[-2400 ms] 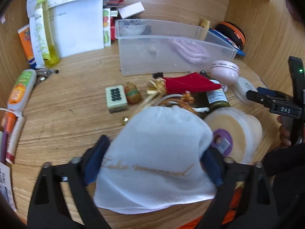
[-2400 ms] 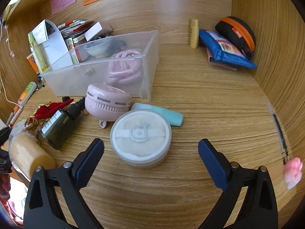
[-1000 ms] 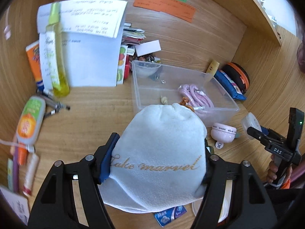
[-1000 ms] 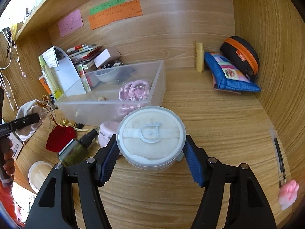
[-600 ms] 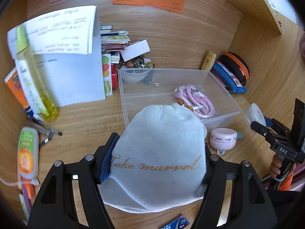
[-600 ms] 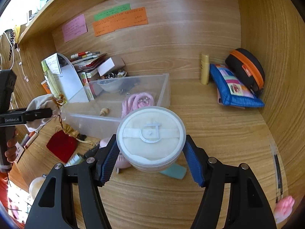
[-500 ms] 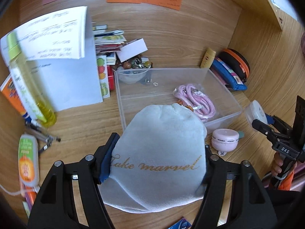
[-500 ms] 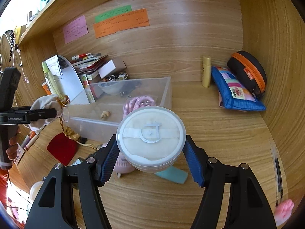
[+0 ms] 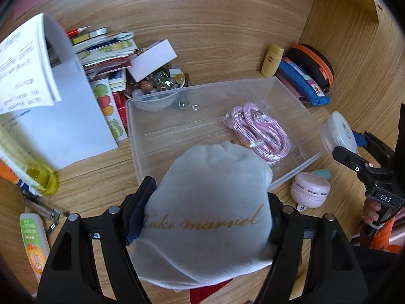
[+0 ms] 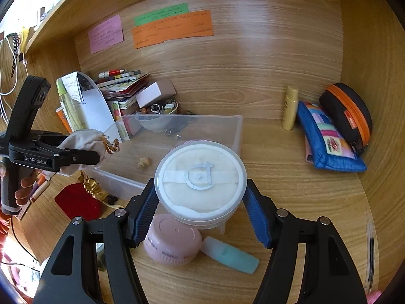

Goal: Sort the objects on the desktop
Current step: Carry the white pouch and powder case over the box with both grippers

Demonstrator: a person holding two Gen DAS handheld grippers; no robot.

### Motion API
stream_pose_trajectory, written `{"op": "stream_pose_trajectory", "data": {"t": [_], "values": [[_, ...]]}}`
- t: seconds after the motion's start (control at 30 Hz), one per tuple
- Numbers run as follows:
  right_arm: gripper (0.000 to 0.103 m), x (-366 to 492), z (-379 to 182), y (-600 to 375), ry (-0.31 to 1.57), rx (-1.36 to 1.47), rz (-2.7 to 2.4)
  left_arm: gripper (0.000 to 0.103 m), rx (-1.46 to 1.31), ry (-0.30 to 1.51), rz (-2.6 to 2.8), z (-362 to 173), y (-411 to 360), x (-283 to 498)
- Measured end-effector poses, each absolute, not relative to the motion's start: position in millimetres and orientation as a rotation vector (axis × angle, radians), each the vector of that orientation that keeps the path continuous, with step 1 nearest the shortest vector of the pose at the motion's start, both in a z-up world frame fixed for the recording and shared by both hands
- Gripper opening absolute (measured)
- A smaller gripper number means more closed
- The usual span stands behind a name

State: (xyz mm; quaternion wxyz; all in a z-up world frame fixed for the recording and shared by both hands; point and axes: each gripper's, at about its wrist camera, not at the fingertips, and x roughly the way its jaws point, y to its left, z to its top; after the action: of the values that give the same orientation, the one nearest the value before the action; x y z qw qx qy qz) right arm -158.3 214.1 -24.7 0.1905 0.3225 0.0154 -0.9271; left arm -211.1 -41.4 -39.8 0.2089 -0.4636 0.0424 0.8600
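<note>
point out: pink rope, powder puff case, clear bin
pink rope (image 9: 263, 136), left wrist view, middle of the coil.
powder puff case (image 10: 200, 179), right wrist view, centre of the lid.
clear bin (image 9: 202, 90), left wrist view, far rim.

Clear bin (image 9: 276, 86) open on top with bare floor at its middle, pink cord (image 9: 258, 133) filling its right side, small bowl (image 9: 154, 102) in its back-left corner, pink round case (image 10: 172, 244) and teal tube (image 10: 230, 254) just before its front wall, bare surface (image 10: 291, 202) to its right.

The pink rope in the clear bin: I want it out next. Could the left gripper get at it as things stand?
Probably not yet. The pink rope lies uncovered in the open-topped clear bin, but the left gripper is shut on the white pouch, so its jaws are occupied.
</note>
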Motion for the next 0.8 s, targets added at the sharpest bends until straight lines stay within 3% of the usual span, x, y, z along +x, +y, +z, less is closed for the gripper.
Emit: {"op": "stream_pose_trajectory", "data": {"t": [0.8], "values": [[0.062,-212.5,-45.1,167.5,0.185,1.024,-2.502,0.088,-1.22,0.238,2.454,-40.6,-19.9,-243.2]]}}
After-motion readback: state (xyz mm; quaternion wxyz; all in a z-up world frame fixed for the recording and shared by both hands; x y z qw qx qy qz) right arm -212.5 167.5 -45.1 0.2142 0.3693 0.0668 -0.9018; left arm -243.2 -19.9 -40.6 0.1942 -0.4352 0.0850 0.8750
